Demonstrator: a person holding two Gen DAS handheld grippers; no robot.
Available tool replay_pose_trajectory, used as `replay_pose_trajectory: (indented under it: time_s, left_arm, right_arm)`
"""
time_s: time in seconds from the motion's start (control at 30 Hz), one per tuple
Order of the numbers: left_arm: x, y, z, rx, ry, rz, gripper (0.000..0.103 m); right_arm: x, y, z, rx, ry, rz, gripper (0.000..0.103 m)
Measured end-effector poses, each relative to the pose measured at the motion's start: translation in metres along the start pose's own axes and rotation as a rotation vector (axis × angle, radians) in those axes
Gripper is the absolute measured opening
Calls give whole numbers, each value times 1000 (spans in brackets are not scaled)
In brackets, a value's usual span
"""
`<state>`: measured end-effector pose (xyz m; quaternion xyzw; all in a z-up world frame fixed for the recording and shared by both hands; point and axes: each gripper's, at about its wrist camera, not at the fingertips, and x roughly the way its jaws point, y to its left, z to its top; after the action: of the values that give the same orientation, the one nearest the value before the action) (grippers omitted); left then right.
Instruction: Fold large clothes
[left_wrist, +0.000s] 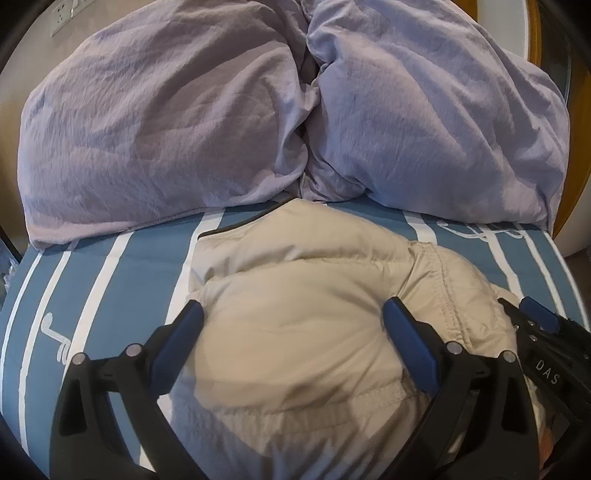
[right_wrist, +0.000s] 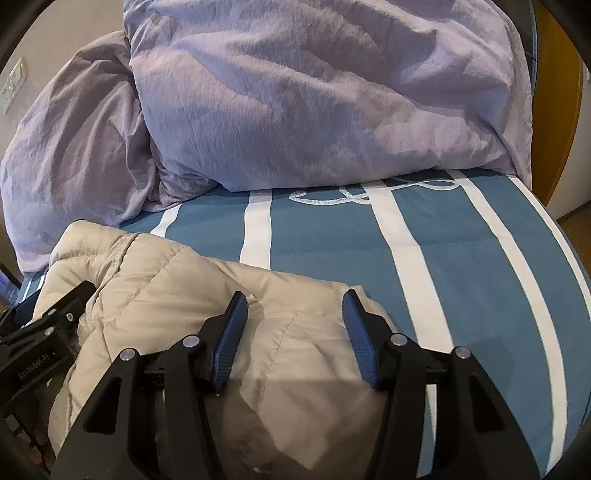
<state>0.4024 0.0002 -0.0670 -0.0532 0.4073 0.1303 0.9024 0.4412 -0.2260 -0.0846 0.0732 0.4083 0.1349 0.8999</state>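
Nearest me, the left gripper (left_wrist: 293, 325) and right gripper (right_wrist: 291, 319) are hovering side by side over the puffy beige quilted jacket (left_wrist: 295, 295), jaws spread and gripping nothing, probably letting a fold settle. The jacket is lying bunched at the near edge of the blue white-striped bed sheet (right_wrist: 461, 258). Beyond, a rumpled lilac duvet (left_wrist: 166, 129) is sitting heaped along the far edge, apparently pushed back for room.

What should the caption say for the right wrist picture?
Open right gripper over a beige jacket on a striped bed.
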Motion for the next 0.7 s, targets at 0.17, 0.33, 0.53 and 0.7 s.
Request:
replay_pose_trajectory:
  time_s: [0.17,0.33,0.53,0.7]
  left_arm:
    - [-26,20,-1,-65,17,-60,97]
    - [-49,40,-5,-90,18,-82,97]
    - [-58,75,-12,-175,101,-148,97]
    - [-49,92,-27,-254,185,-220,97]
  right_arm:
    - [-25,-18,-2,-2,-1,27,77]
    - [-36,-49,-3,67,68,129,86]
    - [-32,-76,-8,160,214,328,93]
    - [-9,-94,-22,307,366,470,102]
